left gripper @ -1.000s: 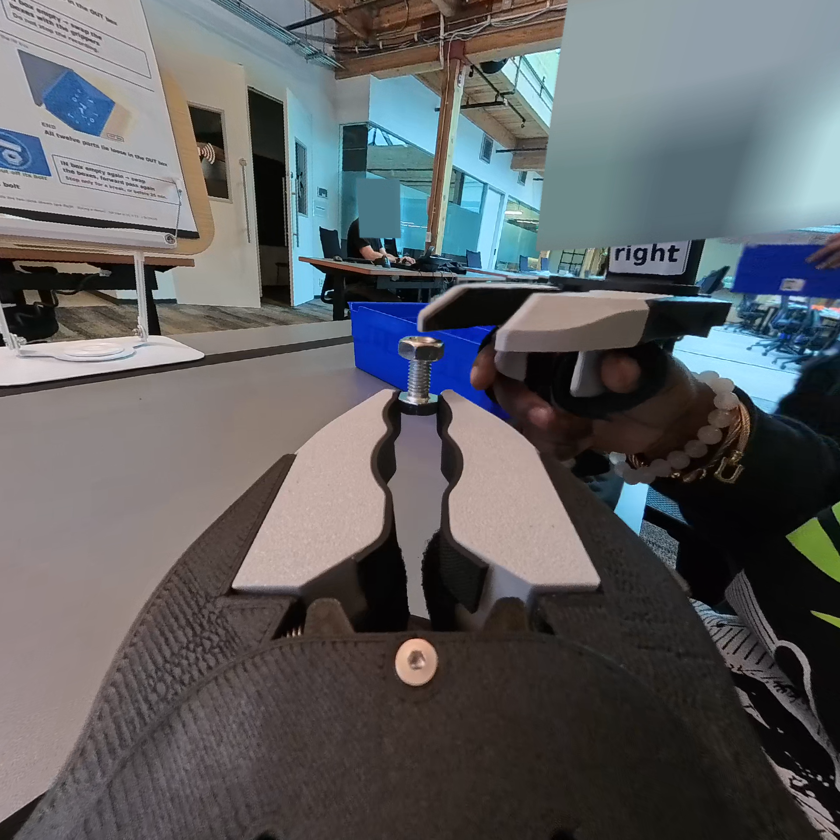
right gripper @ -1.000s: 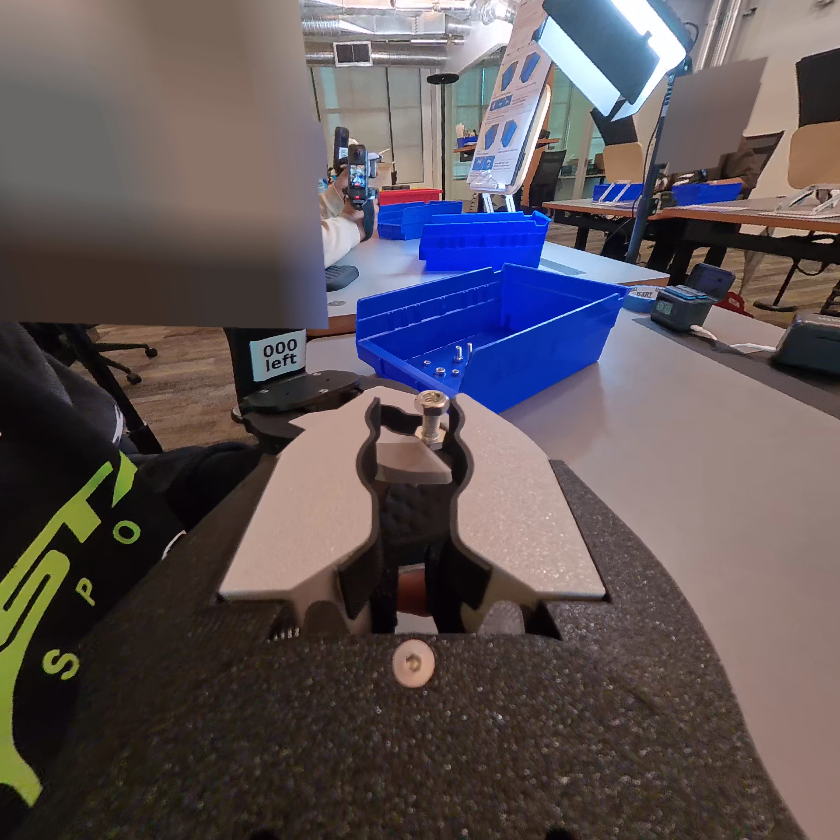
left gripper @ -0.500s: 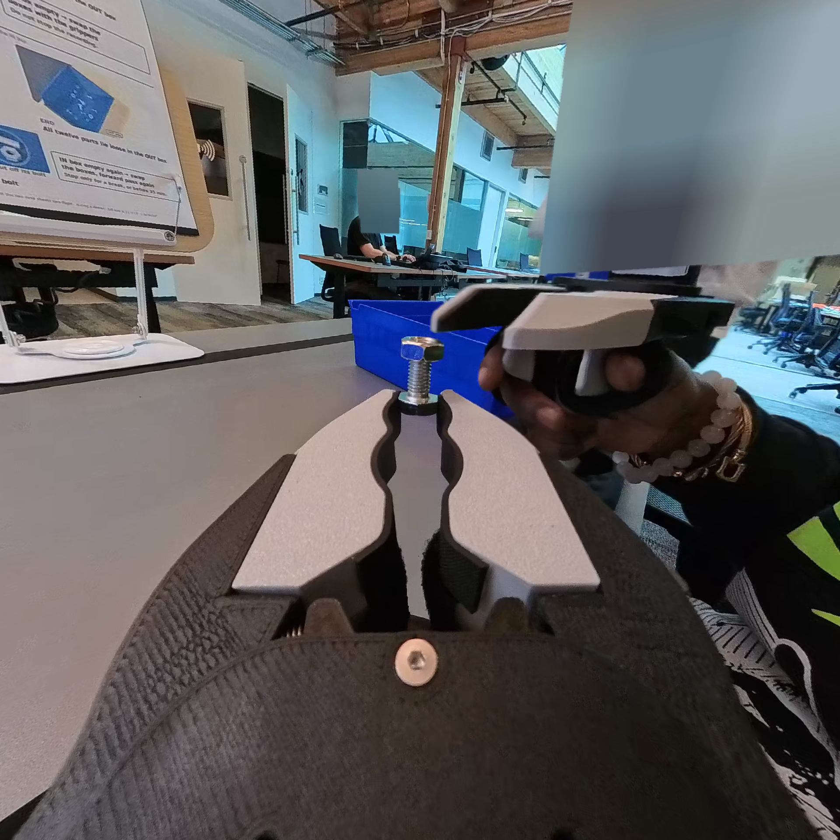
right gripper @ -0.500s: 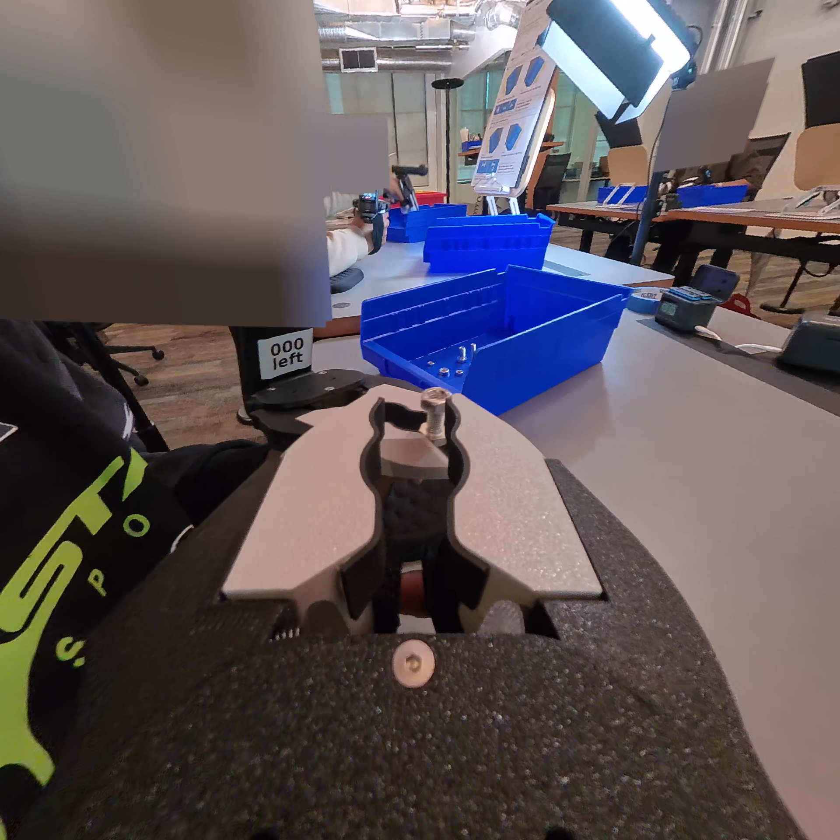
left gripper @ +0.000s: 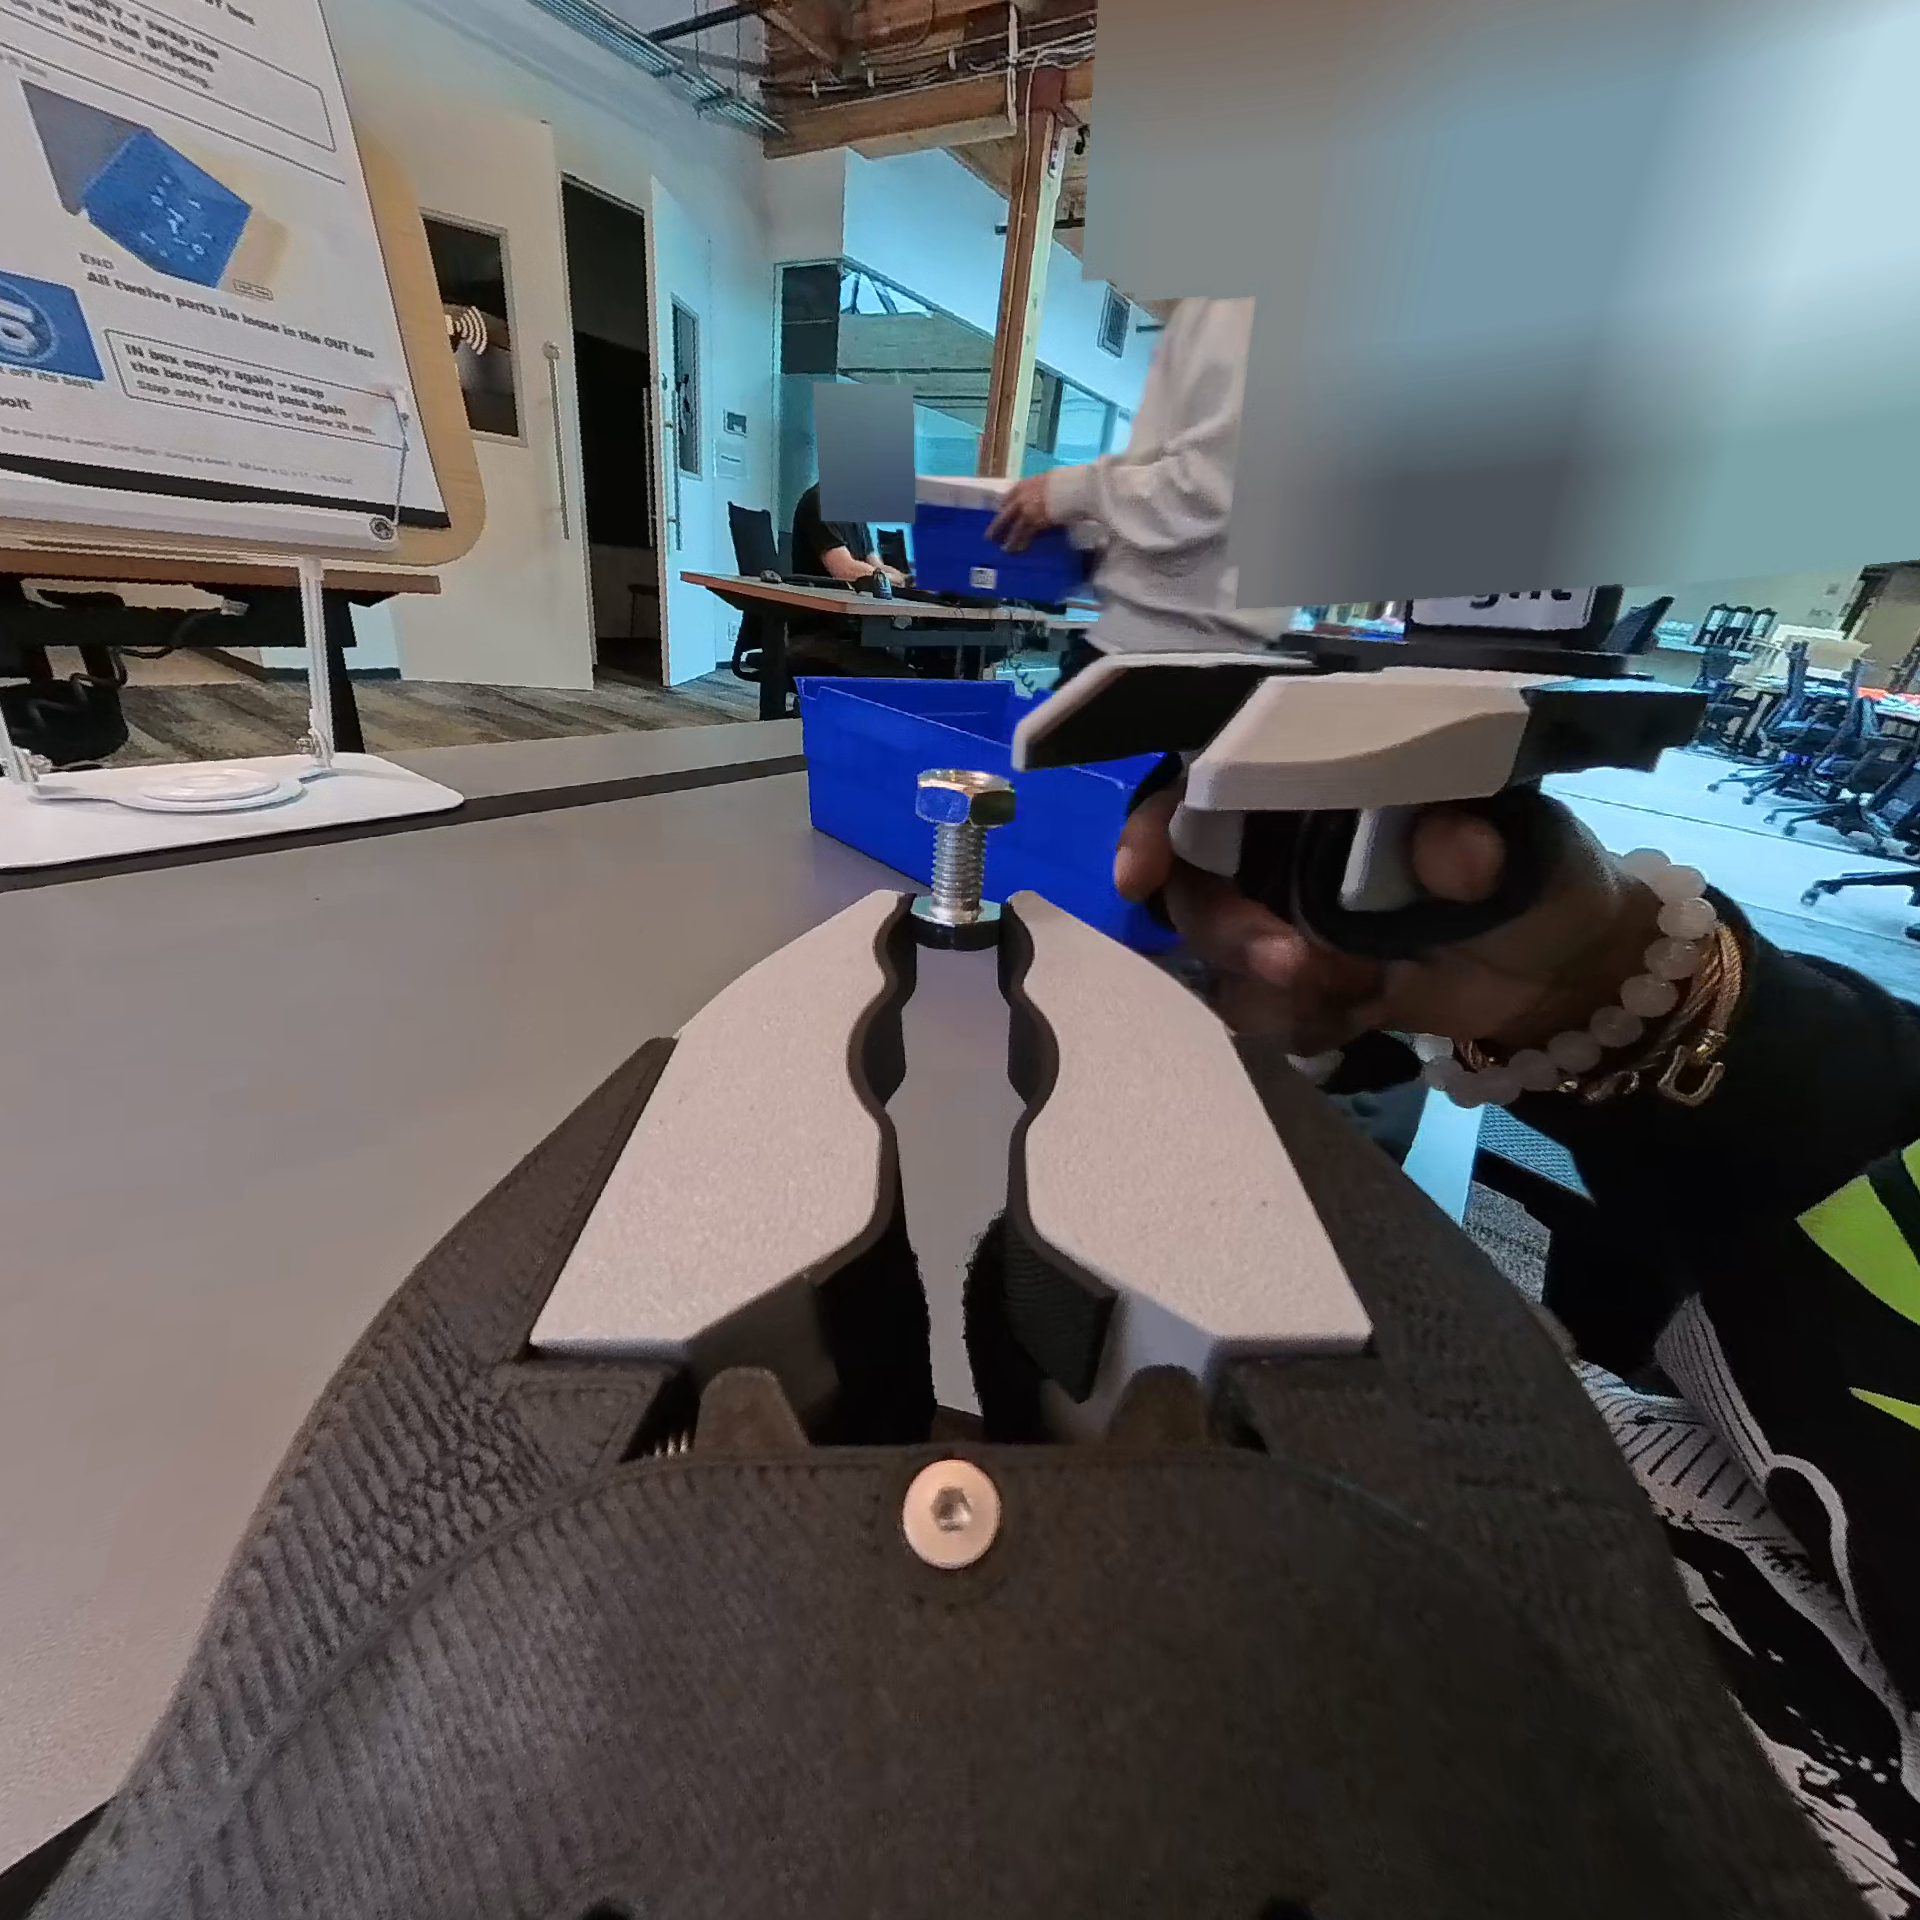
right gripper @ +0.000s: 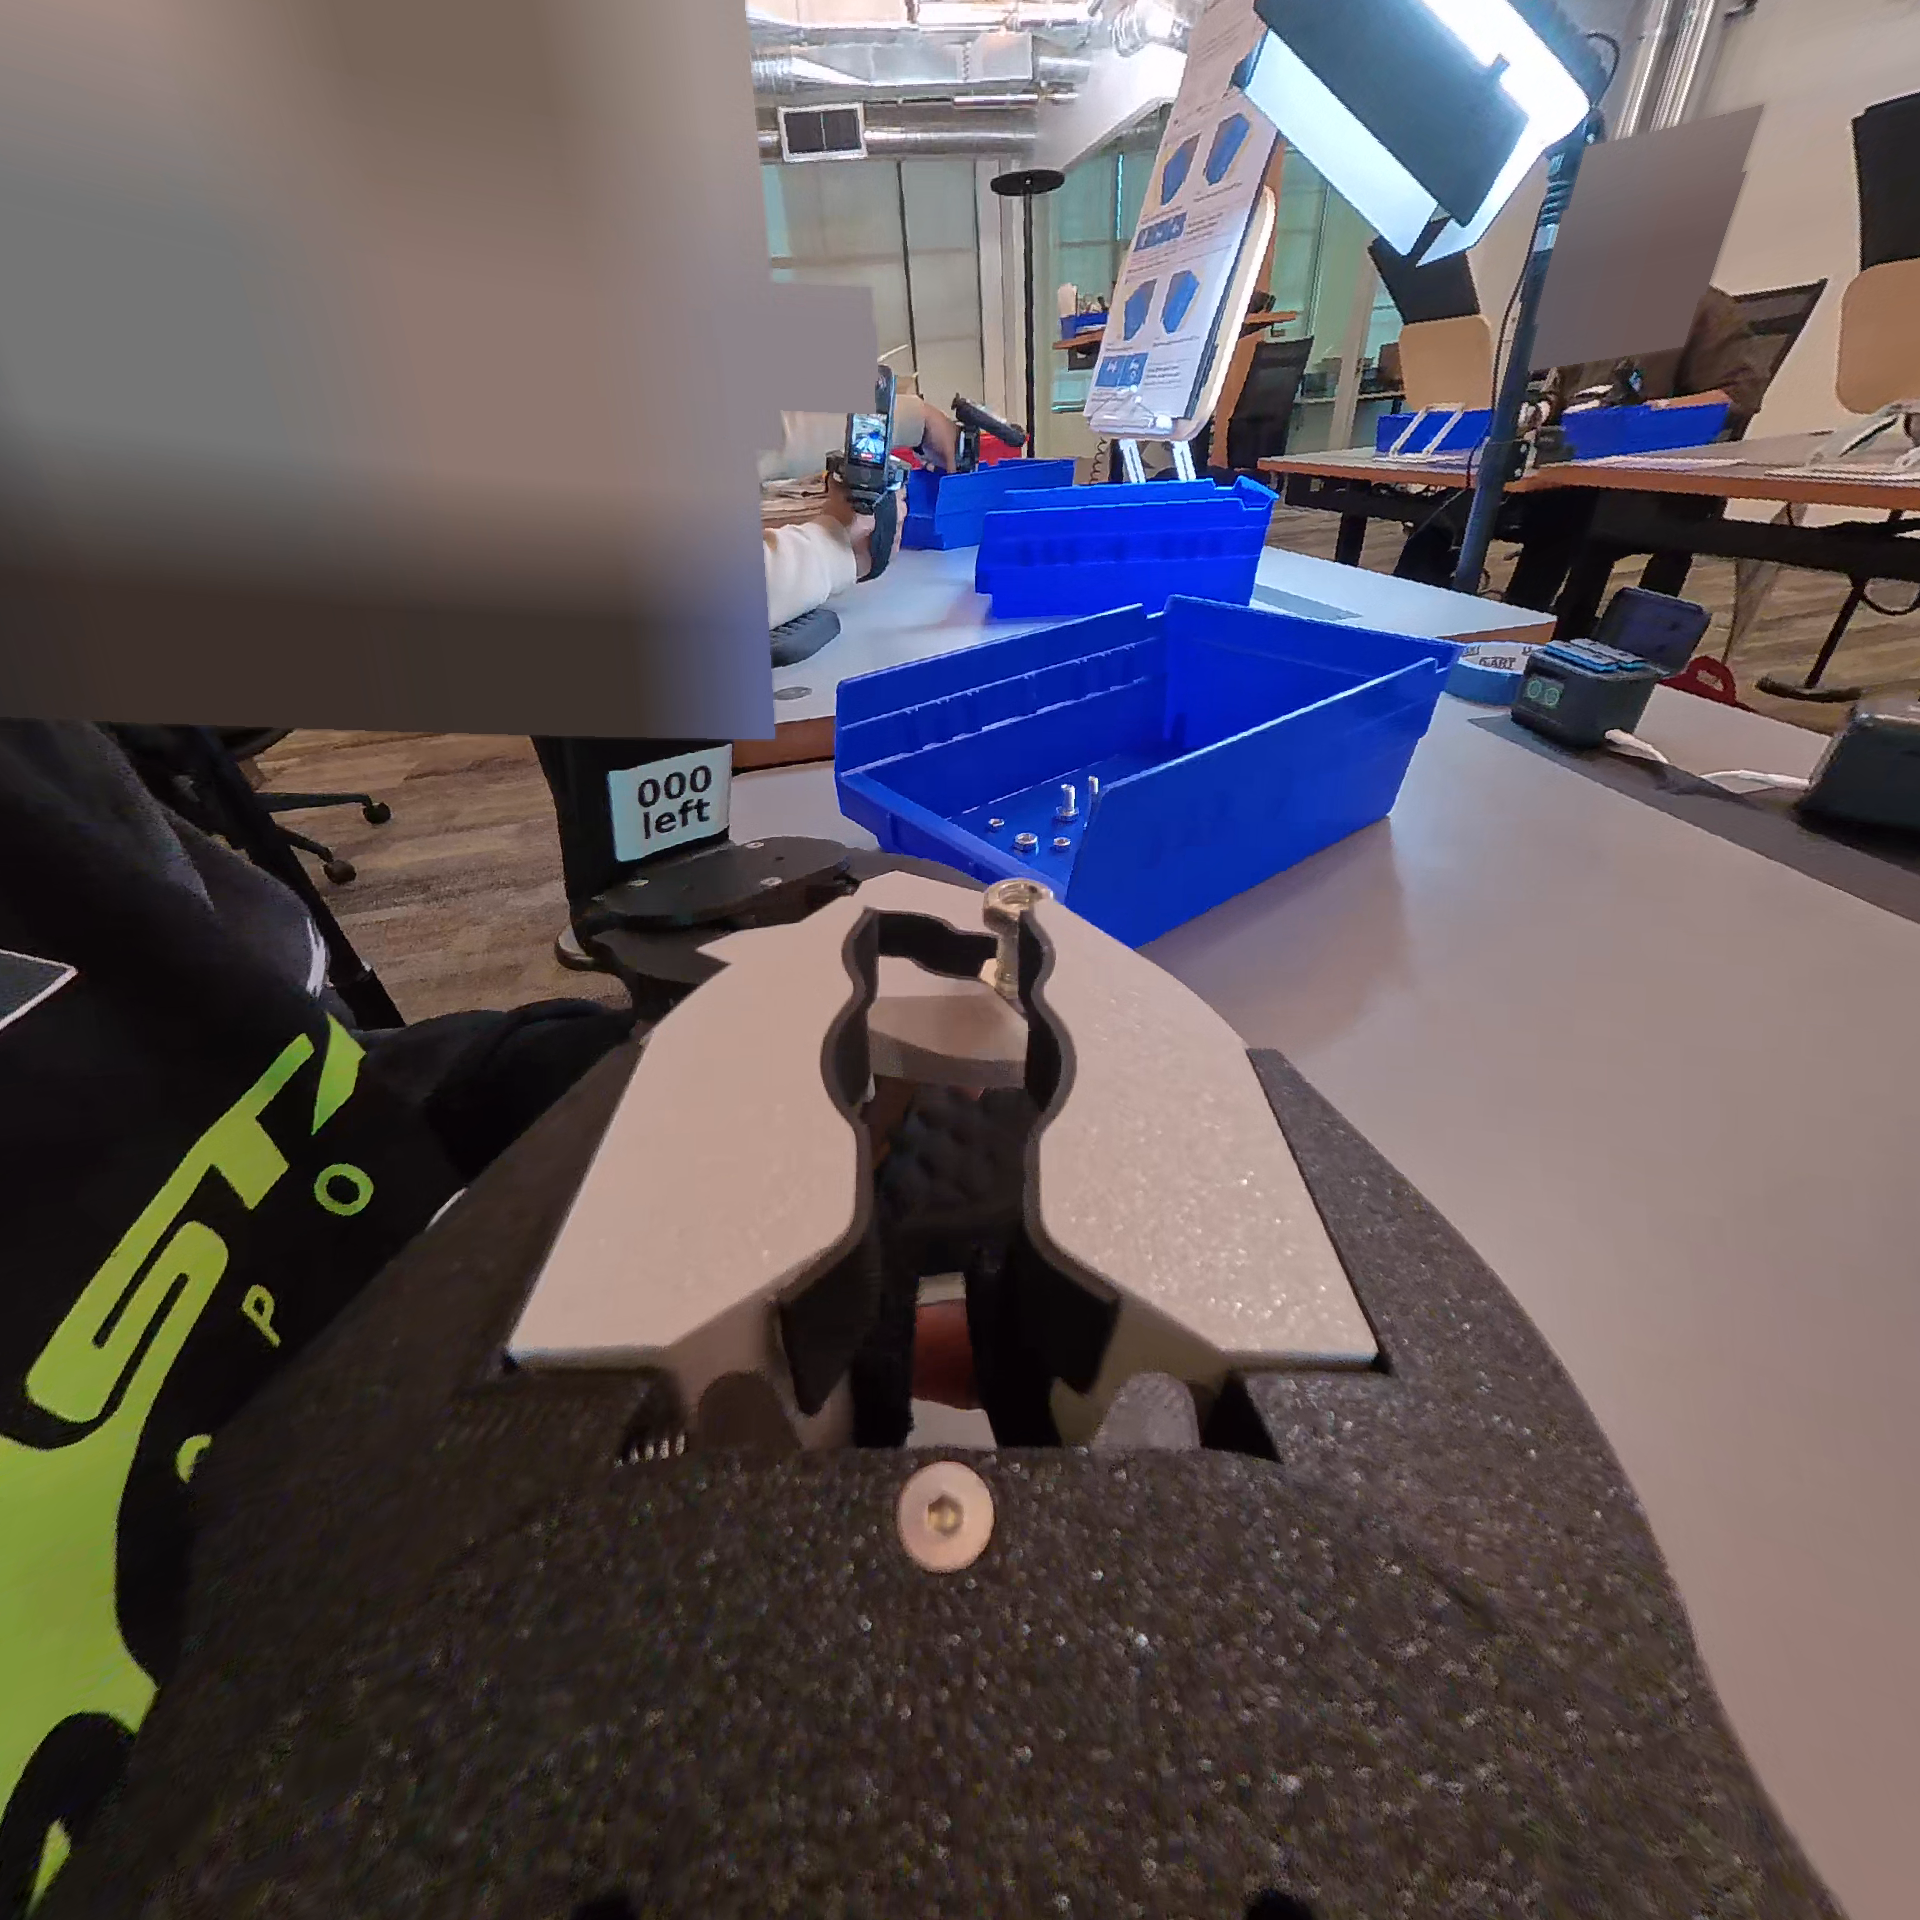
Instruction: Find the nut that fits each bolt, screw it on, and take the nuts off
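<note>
Bolt (left gripper: 964,831) stands head-up over the grey table (left gripper: 416,1039), shank down into a nut (left gripper: 957,914) that the left gripper (left gripper: 957,920) has pinched at its fingertips. Narrow gap on that one, both pads (left gripper: 1023,935) pressed on the nut's sides, holding it steady.

Right gripper (right gripper: 951,940) hangs just above and beside the bolt, level w/ the head. Its jaws stand partly apart. In its own view the bolt sits tight against the right-hand finger (right gripper: 1081,987), w/ a clear gap on the other side, so not gripped, by my read. Whether that one pad actually touches the head, can't tell.

Step in hand, I'd say: turning bolt vs nut, left acting as the vise, right as the wrench. Screwing on or backing off? Can't tell from here; plenty of thread shows between head and nut.

Blue bin (right gripper: 1299,748) sits just behind, a few loose nuts and a couple of bolts on its floor, so more pairs likely to come.

Next move prob calls for the right to centre on the hex head, close on the flats, then twist while the left keeps its squeeze. Risk: off-centre bite could tip the bolt or cam the nut out of the left's tips.
</note>
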`<state>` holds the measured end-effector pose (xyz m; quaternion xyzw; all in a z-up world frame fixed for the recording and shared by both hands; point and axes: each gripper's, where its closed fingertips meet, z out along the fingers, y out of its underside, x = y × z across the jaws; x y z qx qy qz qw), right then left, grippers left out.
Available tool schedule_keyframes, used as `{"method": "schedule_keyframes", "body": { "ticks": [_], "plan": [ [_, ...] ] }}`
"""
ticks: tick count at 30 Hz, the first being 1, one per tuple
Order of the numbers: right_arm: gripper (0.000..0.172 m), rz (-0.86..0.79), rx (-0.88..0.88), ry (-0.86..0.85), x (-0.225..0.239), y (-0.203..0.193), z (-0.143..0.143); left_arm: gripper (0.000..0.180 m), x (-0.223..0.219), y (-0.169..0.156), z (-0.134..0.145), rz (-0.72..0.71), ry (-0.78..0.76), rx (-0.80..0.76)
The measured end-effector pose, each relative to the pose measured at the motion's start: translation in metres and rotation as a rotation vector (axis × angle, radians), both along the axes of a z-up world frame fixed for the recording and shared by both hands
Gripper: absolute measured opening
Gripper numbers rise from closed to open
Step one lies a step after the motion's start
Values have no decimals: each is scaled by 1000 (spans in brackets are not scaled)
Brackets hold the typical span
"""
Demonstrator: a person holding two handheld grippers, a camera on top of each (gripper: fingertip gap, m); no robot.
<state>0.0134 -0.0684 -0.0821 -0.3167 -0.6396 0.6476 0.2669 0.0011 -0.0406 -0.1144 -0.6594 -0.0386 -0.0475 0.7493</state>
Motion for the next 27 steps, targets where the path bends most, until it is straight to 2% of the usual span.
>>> {"method": "schedule_keyframes", "body": {
  "ticks": [8,18,23,27],
  "plan": [
    [40,6,-9,-18,-12,-5,-6,15,1,1,-1,2,11,-10],
    [25,15,-7,-6,1,-3,-2,15,0,1,-1,4,4,-8],
    [43,2,-22,-2,-13,-3,-3,15,2,1,-1,-5,15,-11],
    [45,31,8,-6,-18,-12,-8,15,3,2,-3,-6,21,-19]
  ]
}}
